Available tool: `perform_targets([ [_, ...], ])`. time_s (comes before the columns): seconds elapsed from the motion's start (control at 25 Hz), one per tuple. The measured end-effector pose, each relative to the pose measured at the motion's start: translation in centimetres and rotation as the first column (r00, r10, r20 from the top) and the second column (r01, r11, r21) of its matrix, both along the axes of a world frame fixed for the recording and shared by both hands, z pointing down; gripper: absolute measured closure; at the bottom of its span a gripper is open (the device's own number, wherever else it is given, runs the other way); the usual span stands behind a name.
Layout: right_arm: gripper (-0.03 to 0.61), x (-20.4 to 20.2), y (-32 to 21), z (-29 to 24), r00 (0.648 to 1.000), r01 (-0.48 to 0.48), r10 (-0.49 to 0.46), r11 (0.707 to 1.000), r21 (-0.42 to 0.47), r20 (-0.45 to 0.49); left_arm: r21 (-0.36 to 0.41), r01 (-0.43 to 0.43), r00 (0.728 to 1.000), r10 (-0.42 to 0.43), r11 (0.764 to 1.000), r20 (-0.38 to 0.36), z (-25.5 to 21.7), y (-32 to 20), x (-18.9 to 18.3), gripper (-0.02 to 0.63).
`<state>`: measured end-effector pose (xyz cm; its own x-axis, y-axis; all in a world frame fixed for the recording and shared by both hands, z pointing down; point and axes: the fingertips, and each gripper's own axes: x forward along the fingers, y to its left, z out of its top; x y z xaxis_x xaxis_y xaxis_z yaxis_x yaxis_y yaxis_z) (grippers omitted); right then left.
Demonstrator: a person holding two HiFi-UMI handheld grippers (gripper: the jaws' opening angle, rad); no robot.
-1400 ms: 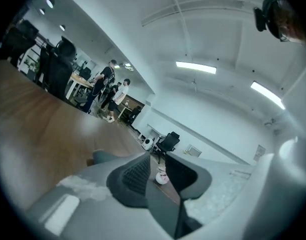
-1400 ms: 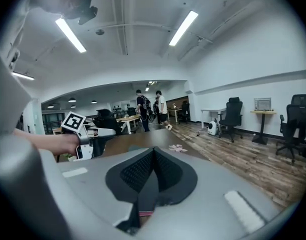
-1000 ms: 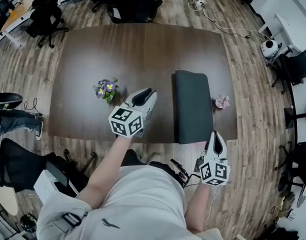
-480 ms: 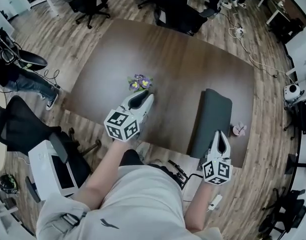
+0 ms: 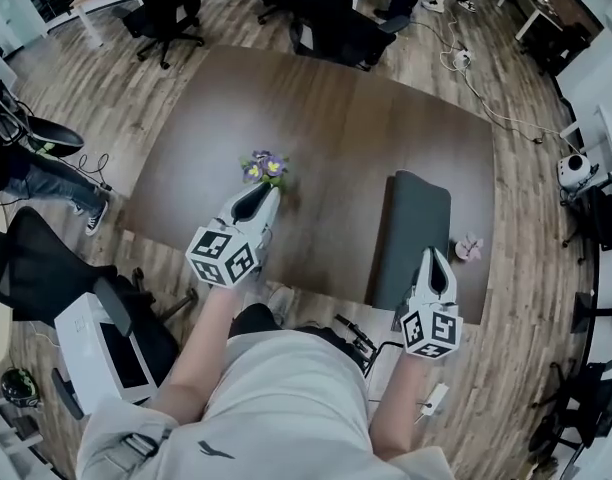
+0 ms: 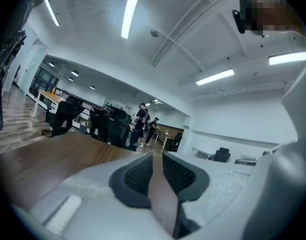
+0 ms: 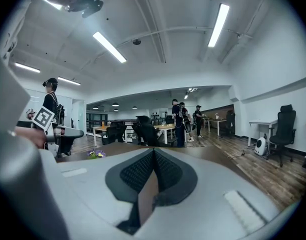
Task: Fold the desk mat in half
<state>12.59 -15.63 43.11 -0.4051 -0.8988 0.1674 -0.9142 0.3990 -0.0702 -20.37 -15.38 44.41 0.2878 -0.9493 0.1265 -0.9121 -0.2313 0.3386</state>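
The dark grey desk mat (image 5: 416, 230) lies doubled over as a long narrow strip on the right part of the brown table (image 5: 336, 108). My right gripper (image 5: 433, 258) hovers at the mat's near end, above the table's front edge; in the right gripper view its pads (image 7: 165, 173) meet at the tips with nothing between them. My left gripper (image 5: 256, 196) is over the table's near left part, just in front of the small purple flowers (image 5: 264, 166). Its jaws are closing, and a narrow empty gap still shows between its pads (image 6: 179, 173).
A small pink thing (image 5: 469, 247) sits on the table right of the mat. Office chairs (image 5: 336, 23) stand along the far edge, a white box (image 5: 96, 343) at the near left. Cables and a white device (image 5: 573, 171) lie on the floor at the right. People stand far off (image 7: 185, 116).
The head view has swung, so the table now lies skewed. My left gripper has drawn nearer the flowers and its jaws have narrowed. The folded mat has stayed put.
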Motion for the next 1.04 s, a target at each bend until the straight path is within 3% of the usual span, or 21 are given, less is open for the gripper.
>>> perform_targets([
  [0.4,0.580,0.9,0.9,-1.7,0.999,-0.032,0.033,0.998,0.056,-0.024,0.023,-0.032,0.999,0.032,0.999,-0.010,-0.9,0.1,0.4,0.551],
  [1.04,0.580,0.7,2.4,-1.7,0.998,-0.056,0.058,0.996,0.068,-0.025,0.005,-0.064,0.998,0.064,0.998,-0.005,0.1,0.0,0.6,0.560],
])
